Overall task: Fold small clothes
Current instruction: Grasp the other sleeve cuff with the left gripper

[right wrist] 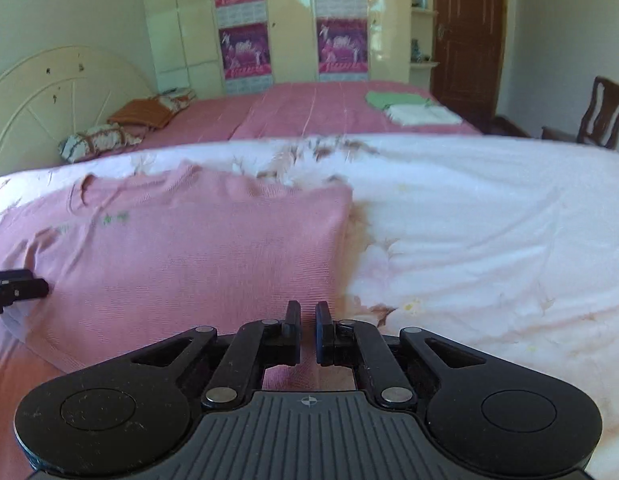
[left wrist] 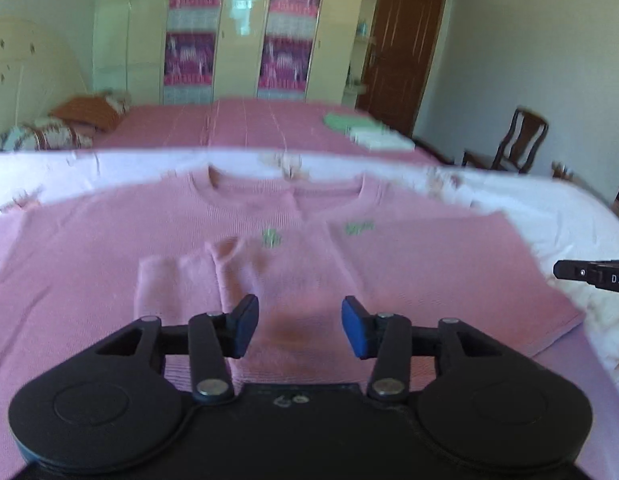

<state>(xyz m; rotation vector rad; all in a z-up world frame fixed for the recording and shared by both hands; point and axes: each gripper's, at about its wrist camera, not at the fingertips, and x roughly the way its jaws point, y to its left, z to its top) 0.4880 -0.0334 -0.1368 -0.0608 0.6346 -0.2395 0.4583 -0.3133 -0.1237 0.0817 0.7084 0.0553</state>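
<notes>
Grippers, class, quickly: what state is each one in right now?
Left gripper: open, empty, above the pink sweater.
Right gripper: nearly shut, a slim gap, holding nothing visible.

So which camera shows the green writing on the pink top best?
The left wrist view: the green writing sits mid-frame on the pink top. The right wrist view shows it small and blurry near the left.

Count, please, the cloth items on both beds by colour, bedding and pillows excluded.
Pink: 1, the pink sweater
Green: 1, the green folded cloth
White: 1, the white folded cloth
Orange: 1, the orange folded cloth
Total: 4
</notes>
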